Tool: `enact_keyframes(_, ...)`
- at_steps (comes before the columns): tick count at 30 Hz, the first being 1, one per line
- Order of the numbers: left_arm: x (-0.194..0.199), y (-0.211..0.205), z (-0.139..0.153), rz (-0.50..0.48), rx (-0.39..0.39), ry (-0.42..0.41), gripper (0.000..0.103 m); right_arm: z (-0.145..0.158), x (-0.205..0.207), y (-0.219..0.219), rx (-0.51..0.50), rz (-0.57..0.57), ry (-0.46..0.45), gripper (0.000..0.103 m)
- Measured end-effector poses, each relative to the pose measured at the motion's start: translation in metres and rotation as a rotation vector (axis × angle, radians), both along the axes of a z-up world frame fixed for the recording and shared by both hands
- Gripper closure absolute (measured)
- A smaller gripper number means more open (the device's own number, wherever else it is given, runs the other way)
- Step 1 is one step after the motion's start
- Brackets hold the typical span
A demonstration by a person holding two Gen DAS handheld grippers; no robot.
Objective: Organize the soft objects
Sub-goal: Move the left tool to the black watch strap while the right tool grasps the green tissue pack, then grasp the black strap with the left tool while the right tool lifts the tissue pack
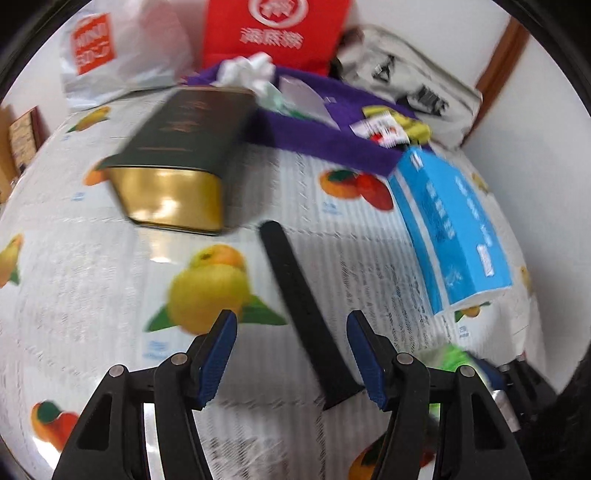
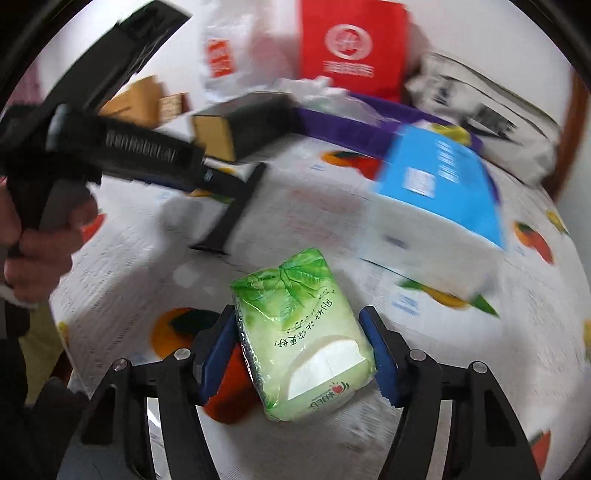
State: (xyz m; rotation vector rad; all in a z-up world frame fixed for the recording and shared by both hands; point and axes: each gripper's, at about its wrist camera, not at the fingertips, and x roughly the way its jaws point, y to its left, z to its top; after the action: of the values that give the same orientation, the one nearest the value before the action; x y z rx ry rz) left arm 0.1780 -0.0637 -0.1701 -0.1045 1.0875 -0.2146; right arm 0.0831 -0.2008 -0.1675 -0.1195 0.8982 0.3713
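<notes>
A green tissue pack (image 2: 301,343) lies between the blue pads of my right gripper (image 2: 303,354), whose jaws close on its sides. A blue tissue pack (image 2: 439,192) lies to the right; it shows in the left wrist view (image 1: 448,225) too. A purple tray (image 1: 332,136) at the back holds crumpled white plastic (image 1: 247,68) and small packets (image 1: 384,129). My left gripper (image 1: 291,350) is open and empty above the fruit-print tablecloth (image 1: 110,266), with a black strap (image 1: 306,314) lying between its fingers. The left gripper also shows in the right wrist view (image 2: 147,151).
A dark green and gold tin box (image 1: 177,162) lies on its side at the centre left. A red bag (image 1: 275,31), a white shopping bag (image 1: 110,51) and a grey bag (image 1: 410,74) stand along the back wall. Both views are motion-blurred.
</notes>
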Motion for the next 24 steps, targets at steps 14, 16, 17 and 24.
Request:
enact_keyframes(14, -0.014, 0.028, -0.007, 0.005, 0.186, -0.051, 0.029, -0.009, -0.002, -0.029, 0.037, -0.166, -0.024, 0.034)
enact_keyframes(16, -0.017, 0.031, -0.007, -0.004, 0.186, -0.056, 0.029, -0.009, -0.002, -0.03, 0.044, -0.173, -0.029, 0.034)
enact_keyframes(17, -0.016, 0.028, -0.007, -0.019, 0.201, -0.071, 0.03, -0.009, -0.002, -0.029, 0.041, -0.175, -0.033, 0.034)
enact_keyframes(24, -0.005, 0.013, -0.008, -0.094, 0.172, -0.15, 0.057, -0.009, -0.002, -0.03, 0.052, -0.177, -0.028, 0.034)
